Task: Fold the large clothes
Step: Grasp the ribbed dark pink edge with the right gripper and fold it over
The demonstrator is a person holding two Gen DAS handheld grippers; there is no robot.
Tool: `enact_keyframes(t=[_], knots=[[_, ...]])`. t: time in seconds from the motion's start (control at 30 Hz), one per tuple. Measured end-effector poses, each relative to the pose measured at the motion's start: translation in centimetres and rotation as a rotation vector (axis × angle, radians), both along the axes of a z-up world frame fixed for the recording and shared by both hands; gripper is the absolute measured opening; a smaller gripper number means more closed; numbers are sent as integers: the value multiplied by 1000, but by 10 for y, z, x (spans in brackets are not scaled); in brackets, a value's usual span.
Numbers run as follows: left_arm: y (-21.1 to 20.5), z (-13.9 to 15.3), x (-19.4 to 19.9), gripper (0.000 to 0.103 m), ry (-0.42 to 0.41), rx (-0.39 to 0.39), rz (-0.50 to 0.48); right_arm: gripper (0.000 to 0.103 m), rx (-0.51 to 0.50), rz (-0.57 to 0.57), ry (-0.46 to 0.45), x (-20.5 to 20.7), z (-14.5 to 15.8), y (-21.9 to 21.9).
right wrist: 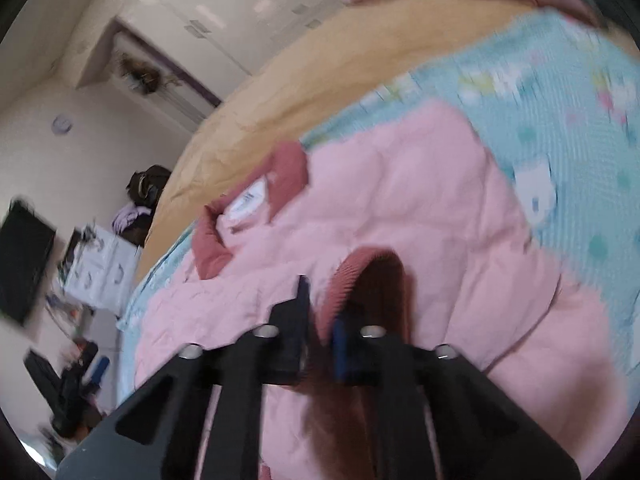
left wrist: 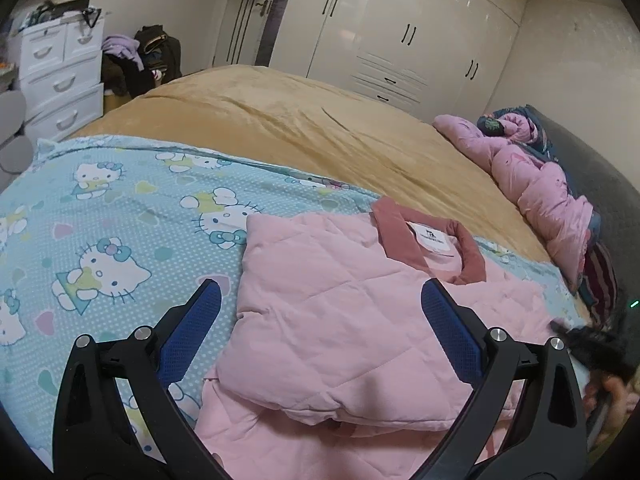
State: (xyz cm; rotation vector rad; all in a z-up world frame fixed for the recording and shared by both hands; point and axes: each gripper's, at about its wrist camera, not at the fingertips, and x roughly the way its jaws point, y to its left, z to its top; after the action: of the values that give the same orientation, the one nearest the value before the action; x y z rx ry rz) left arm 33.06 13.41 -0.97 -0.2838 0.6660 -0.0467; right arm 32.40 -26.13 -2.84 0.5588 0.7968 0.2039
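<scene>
One pink jacket [left wrist: 340, 320] lies partly folded on the blue sheet [left wrist: 120, 220] over a tan bed [left wrist: 300, 120]. The left claw [left wrist: 320, 312] hangs spread above it; the right claw [right wrist: 320, 320] pinches one ribbed cuff [right wrist: 360, 276]. White wardrobes [left wrist: 400, 20] stand behind.

Bed [left wrist: 280, 120] under tan cover; blue cartoon-cat sheet [left wrist: 120, 220] across near edge, bearing pink quilted jacket [left wrist: 340, 320]; pink bedding [left wrist: 532, 172] bunched along right edge.

- I'm in a home bedroom: a bed [left wrist: 304, 128] under a tan blanket.
- A glossy white wardrobe [left wrist: 392, 28] fills the wall.
- White plastic drawers [left wrist: 60, 76] beside the bed's far corner.
</scene>
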Motion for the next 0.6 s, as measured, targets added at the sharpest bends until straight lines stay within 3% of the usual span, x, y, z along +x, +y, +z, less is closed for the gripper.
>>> enact_keyframes(t=[0.13, 0.27, 0.6], knots=[[-9, -2, 2, 94, 0, 14, -11, 7, -201, 56, -171, -2, 56, 18], [-24, -6, 5, 94, 15, 53, -49, 7, -271, 74, -234, 11, 83, 24], [-47, -14, 8, 94, 34, 111, -109, 7, -408, 53, -229, 32, 67, 37]])
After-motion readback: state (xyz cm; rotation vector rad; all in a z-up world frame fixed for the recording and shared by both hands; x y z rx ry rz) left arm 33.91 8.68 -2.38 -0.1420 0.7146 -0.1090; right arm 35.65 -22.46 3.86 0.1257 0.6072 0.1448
